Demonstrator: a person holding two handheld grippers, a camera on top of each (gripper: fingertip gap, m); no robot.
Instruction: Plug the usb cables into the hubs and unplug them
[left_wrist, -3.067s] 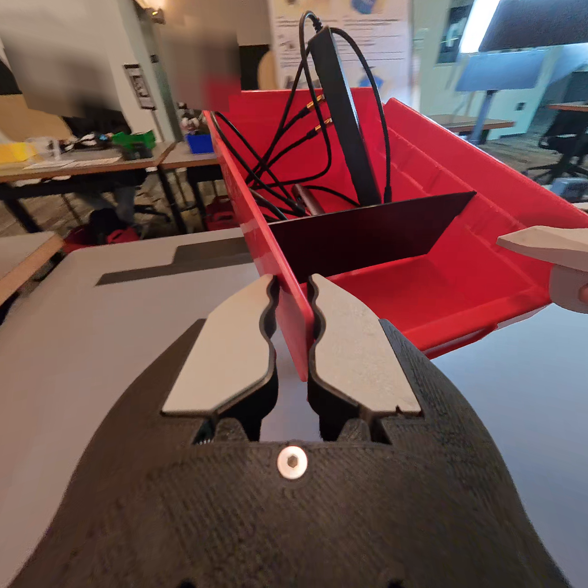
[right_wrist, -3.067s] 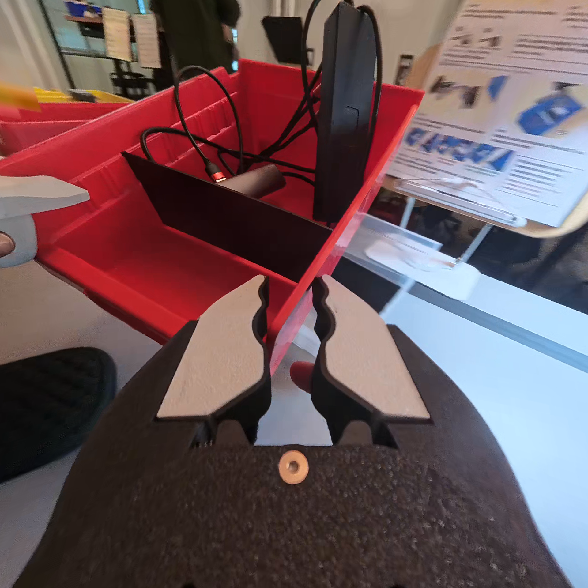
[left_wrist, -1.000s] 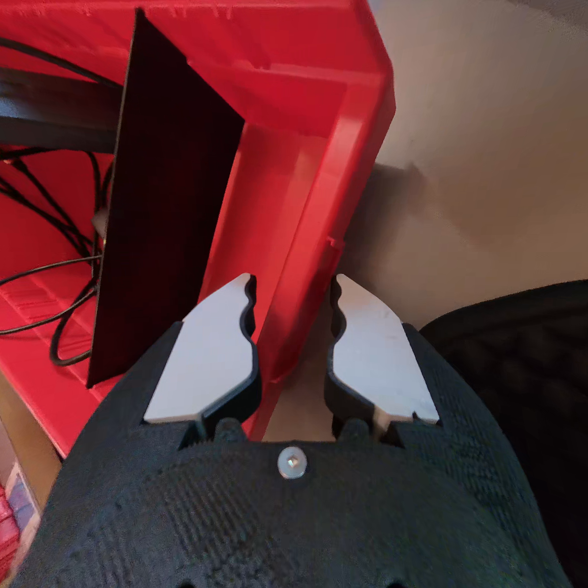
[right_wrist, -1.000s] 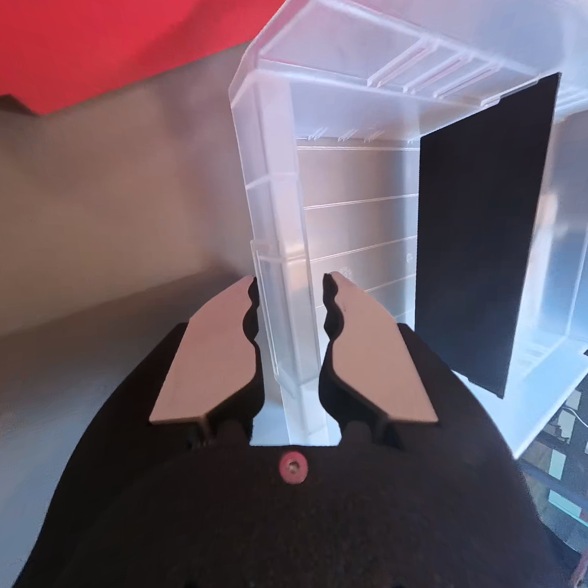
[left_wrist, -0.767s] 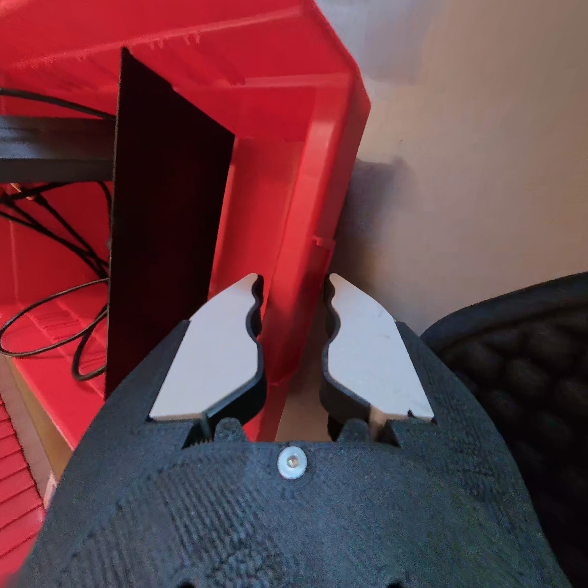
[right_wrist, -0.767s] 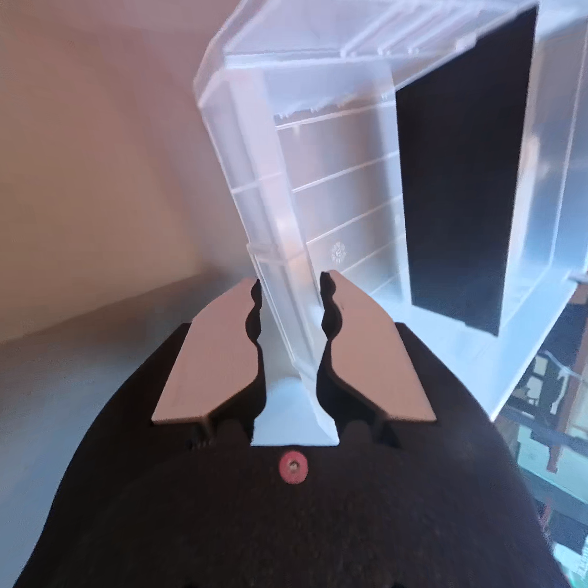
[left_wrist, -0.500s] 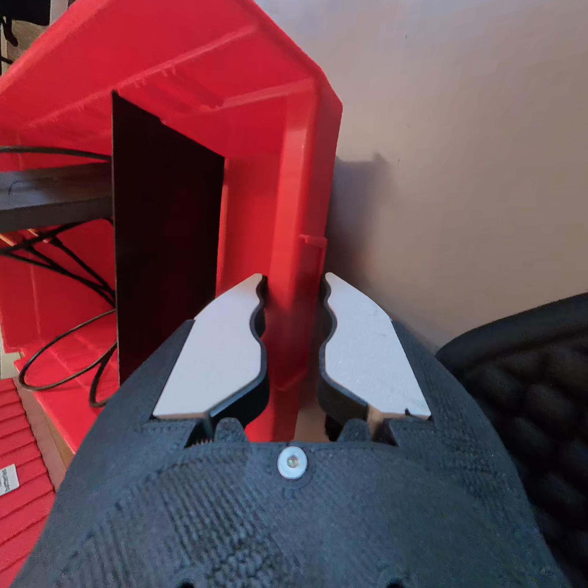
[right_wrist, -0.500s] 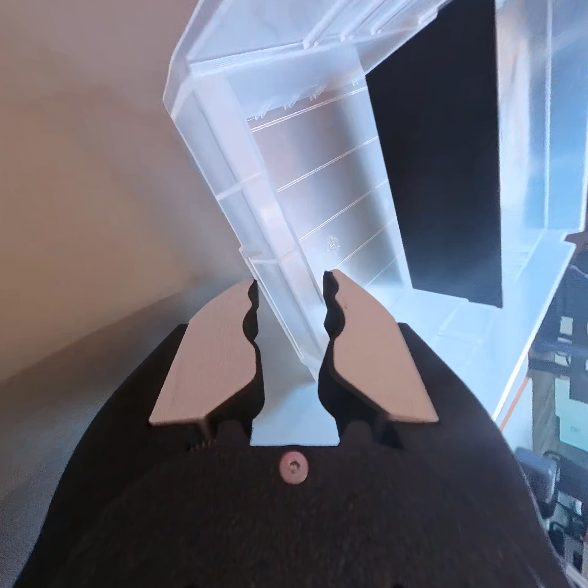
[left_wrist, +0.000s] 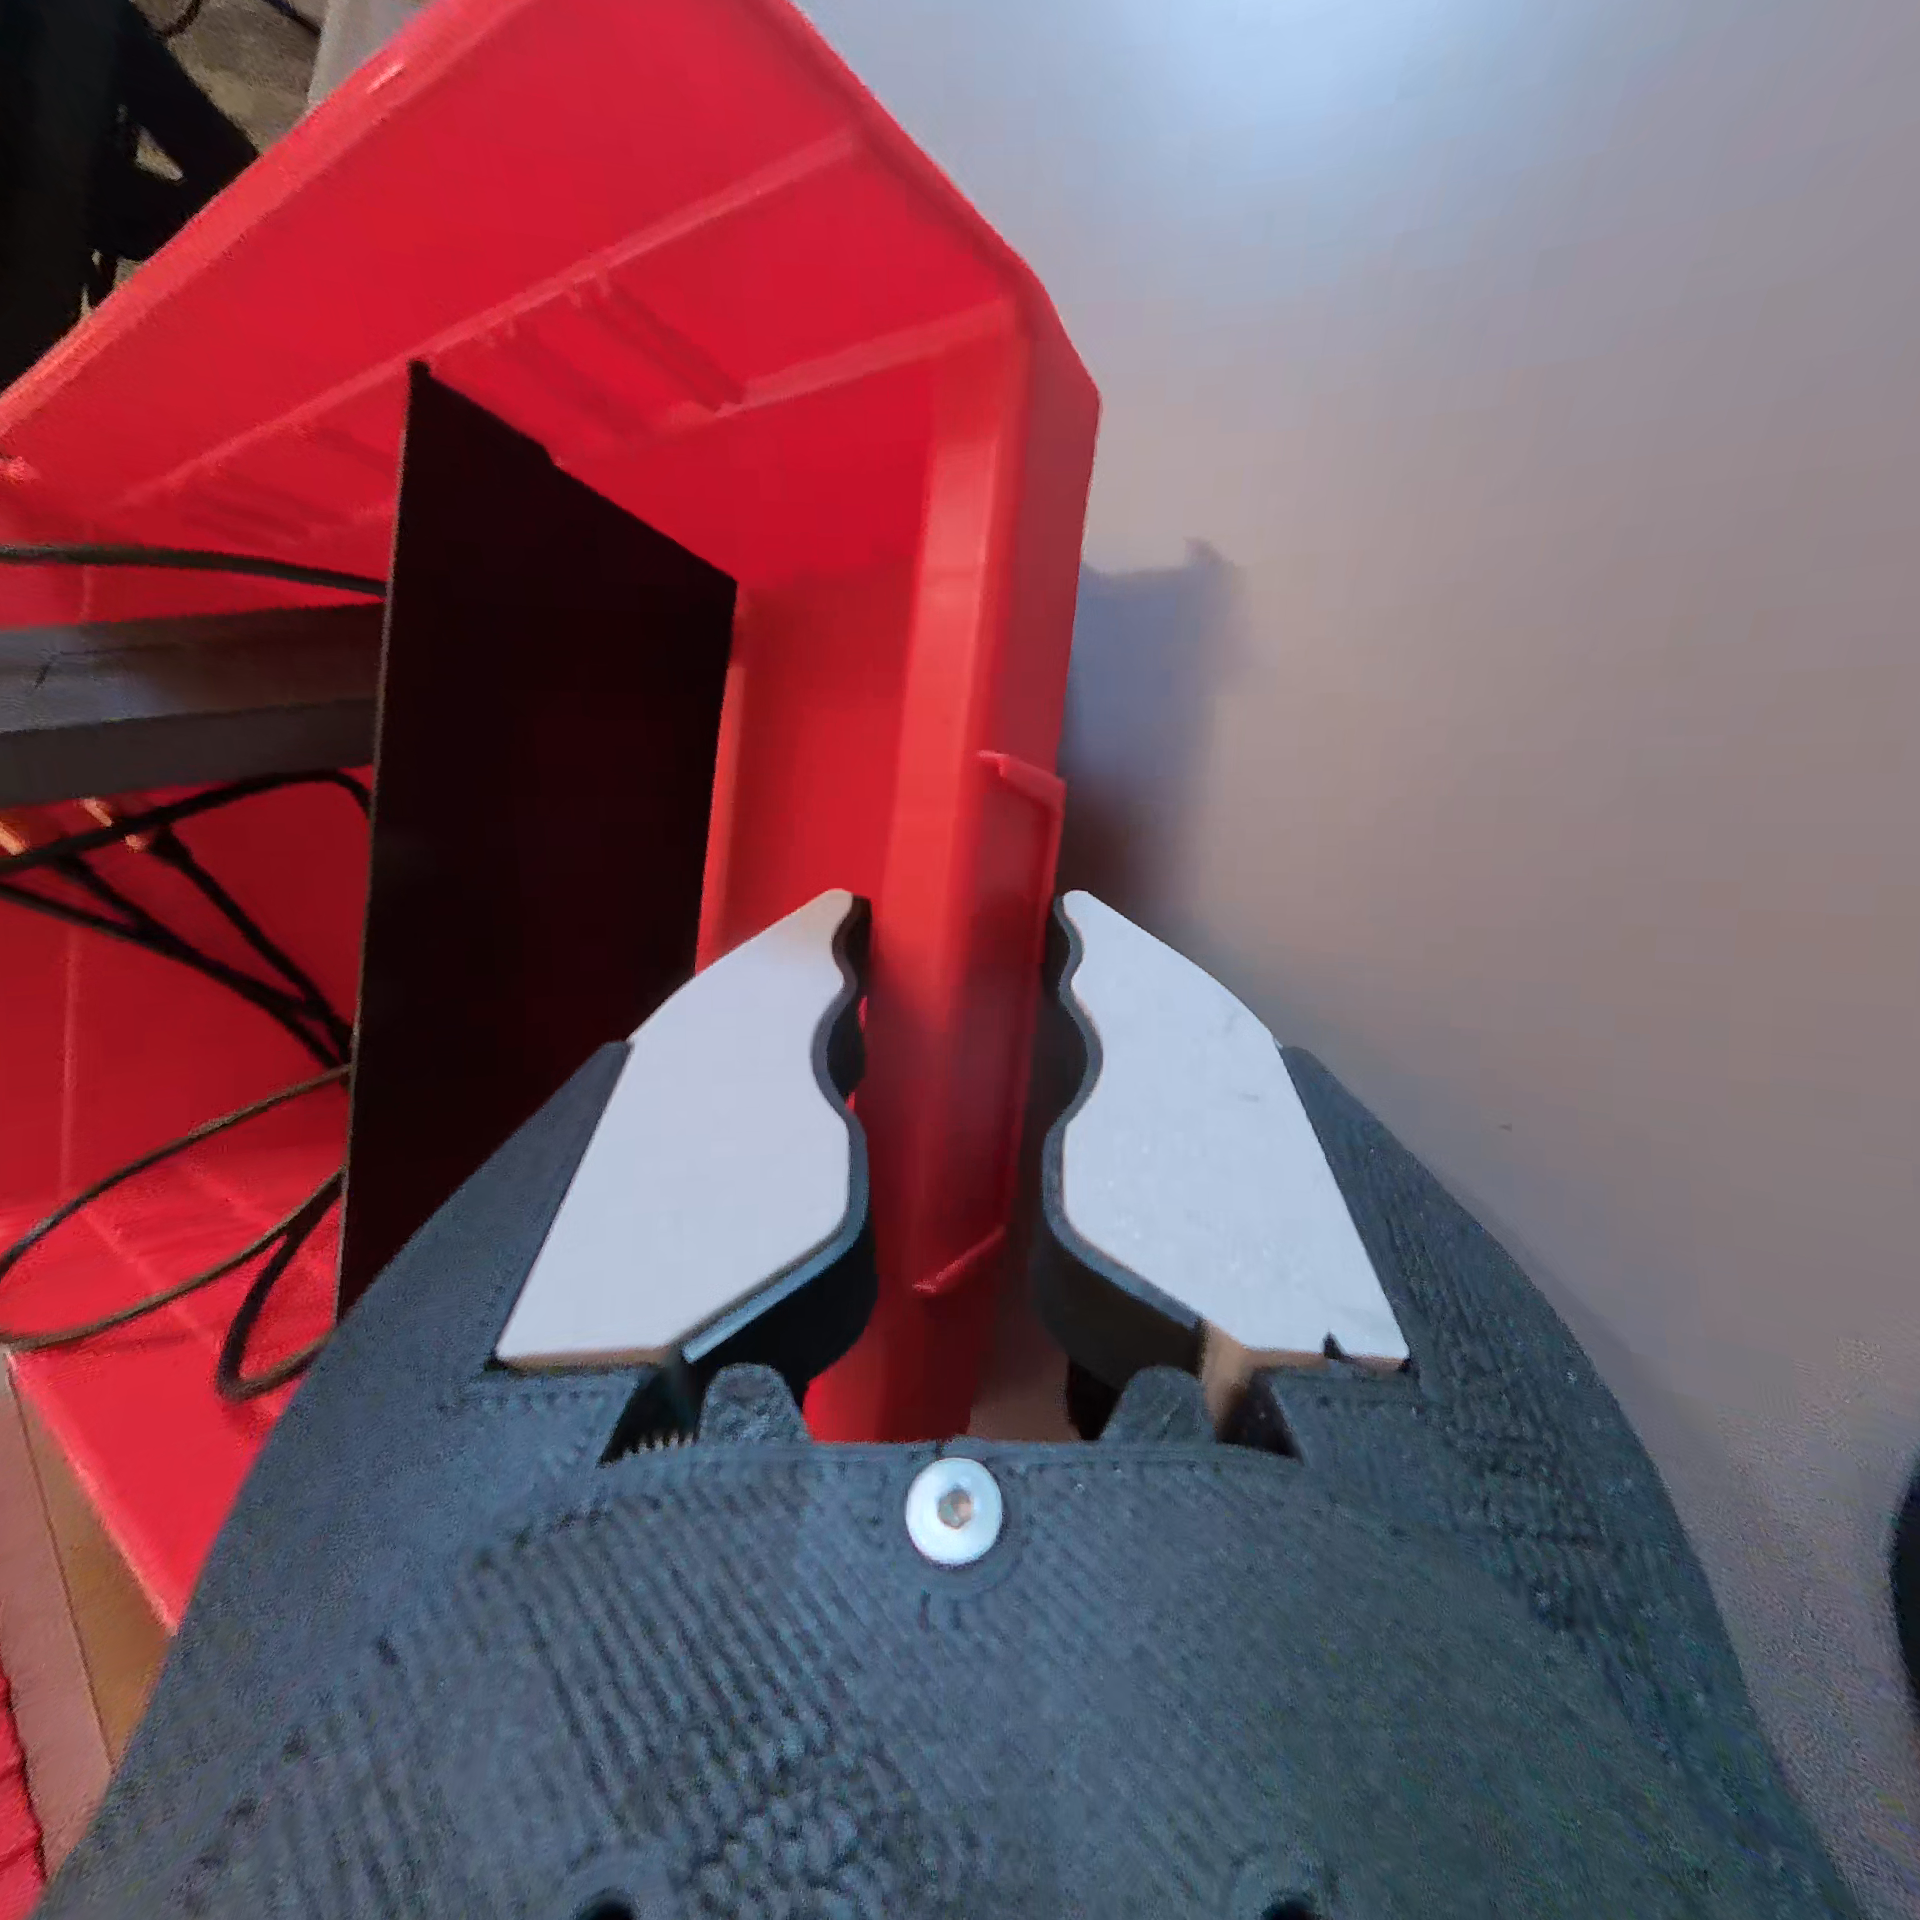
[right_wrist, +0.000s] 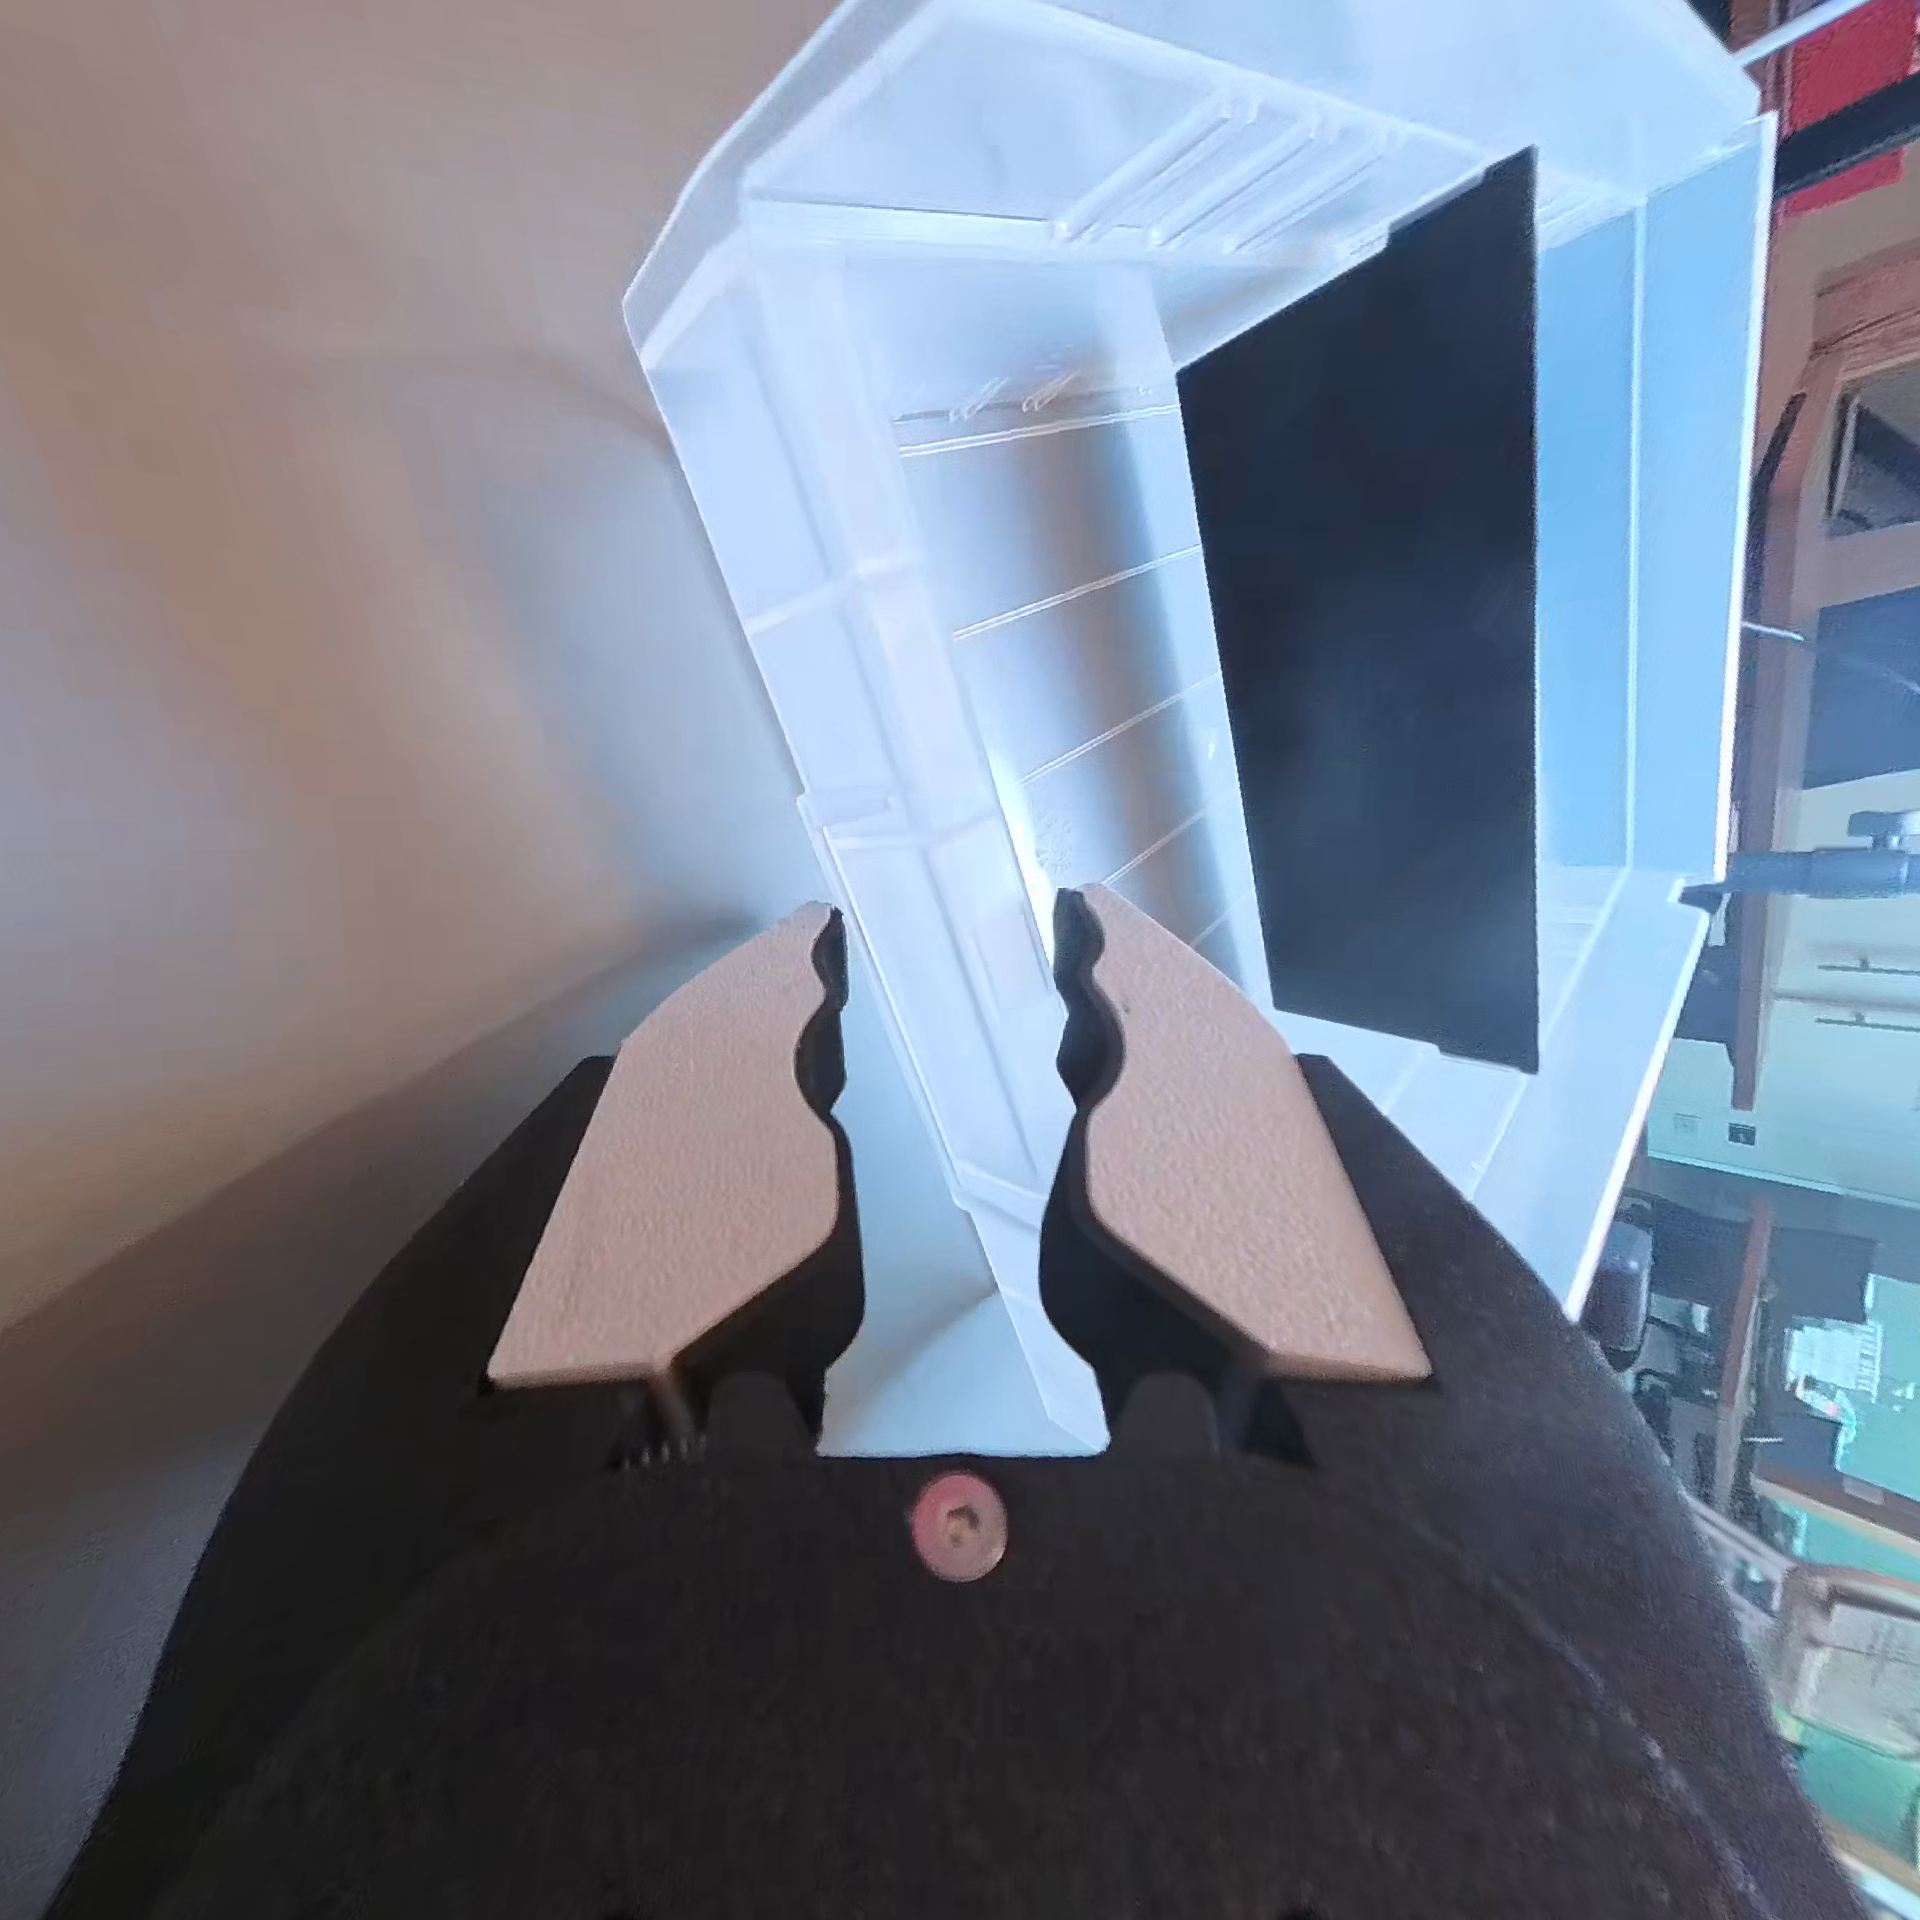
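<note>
A red bin (left_wrist: 966, 727) with a black divider (left_wrist: 540, 831) fills the left wrist view. Behind the divider lie a long black hub (left_wrist: 156, 707) and thin black USB cables (left_wrist: 156, 1195). My left gripper (left_wrist: 951, 925) is shut on the red bin's side wall, one finger inside and one outside. In the right wrist view a clear plastic bin (right_wrist: 935, 468) with its own black divider (right_wrist: 1382, 623) looks empty. My right gripper (right_wrist: 948, 925) is shut on the clear bin's side wall, which runs slanted between the fingers.
A grey table top (left_wrist: 1507, 623) lies beyond the red bin and shows beside the clear bin (right_wrist: 312, 623). The edge of a black gripper body (left_wrist: 1907, 1538) shows at the far right. Shelves and room clutter (right_wrist: 1849, 935) show behind the clear bin.
My left fingers closed in on the red wall and the bin swung in view. The clear bin's wall tilted between my right fingers. Three seconds ago both grippers held the red bin.
</note>
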